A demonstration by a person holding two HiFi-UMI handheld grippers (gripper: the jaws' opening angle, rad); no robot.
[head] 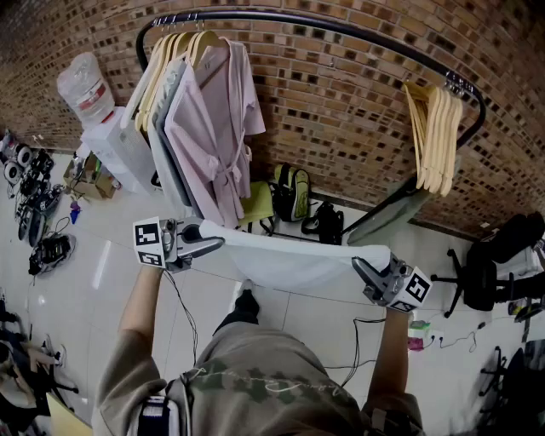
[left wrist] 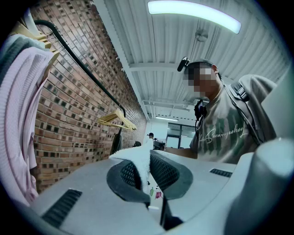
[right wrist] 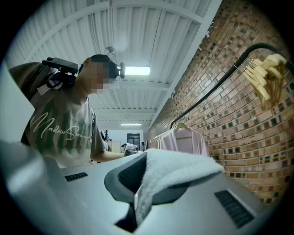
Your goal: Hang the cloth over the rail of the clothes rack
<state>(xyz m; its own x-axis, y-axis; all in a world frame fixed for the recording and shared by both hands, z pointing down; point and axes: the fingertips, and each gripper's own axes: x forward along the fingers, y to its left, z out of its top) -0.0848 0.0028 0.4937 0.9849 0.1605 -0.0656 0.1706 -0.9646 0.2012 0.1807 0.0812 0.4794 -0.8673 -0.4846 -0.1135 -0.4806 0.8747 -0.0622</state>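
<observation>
The left gripper (left wrist: pixel 149 179) has its two jaws squeezed shut on one end of the white cloth (head: pixel 289 260). A thin bit of fluffy cloth pokes up between the dark pads. The right gripper (right wrist: pixel 137 195) is squeezed shut too, on the other end, and there a thick fold of the cloth flops over one jaw. In the head view the cloth is stretched out flat between the two grippers, across the middle of the frame, in front of the person's body. It is up in the air and not touching the rack. The black rail (head: pixel 324 25) of the clothes rack curves across the top of the frame, well above the cloth. At the upper left of the rail hangs a pink robe (head: pixel 217 128) with other clothes packed close beside it. At the upper right, a bunch of bare wooden hangers (head: pixel 434 136) hangs from the rail. Under them leans a long dark thing; it may be a board, but it is hard to tell. A brick wall (head: pixel 341 102) stands behind the rack. A green and black backpack (head: pixel 292 192) sits on the floor by the wall, under the robe. A water bottle (head: pixel 83 85) is at the far upper left, and a black office chair (head: pixel 494 264) is at the right edge.
</observation>
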